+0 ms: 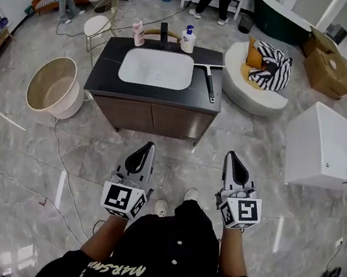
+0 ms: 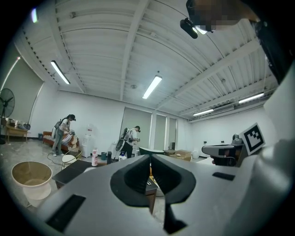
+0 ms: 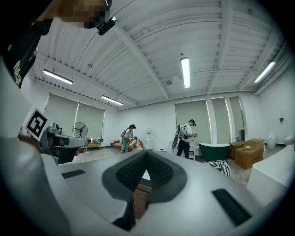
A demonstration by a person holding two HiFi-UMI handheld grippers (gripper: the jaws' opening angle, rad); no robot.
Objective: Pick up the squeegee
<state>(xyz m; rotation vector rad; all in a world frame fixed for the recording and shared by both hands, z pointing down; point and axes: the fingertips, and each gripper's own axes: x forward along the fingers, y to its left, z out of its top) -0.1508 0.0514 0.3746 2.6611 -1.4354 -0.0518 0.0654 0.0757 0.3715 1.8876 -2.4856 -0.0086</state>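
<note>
On the dark tabletop (image 1: 108, 59) ahead, the squeegee (image 1: 209, 85) lies just right of the sink (image 1: 156, 68), well apart from the left gripper (image 1: 148, 147) and right gripper (image 1: 233, 157). Left gripper view: fingers (image 2: 136, 175) pressed together, nothing between. Right gripper view: fingers (image 3: 130, 171) together too, empty.

Head view steeply down; gripper views level, sharing vanity (image 1: 110, 66).

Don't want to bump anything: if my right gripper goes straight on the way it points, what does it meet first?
The right gripper would probably meet the cabinet front, near its right end; the way before it looks free.
</note>
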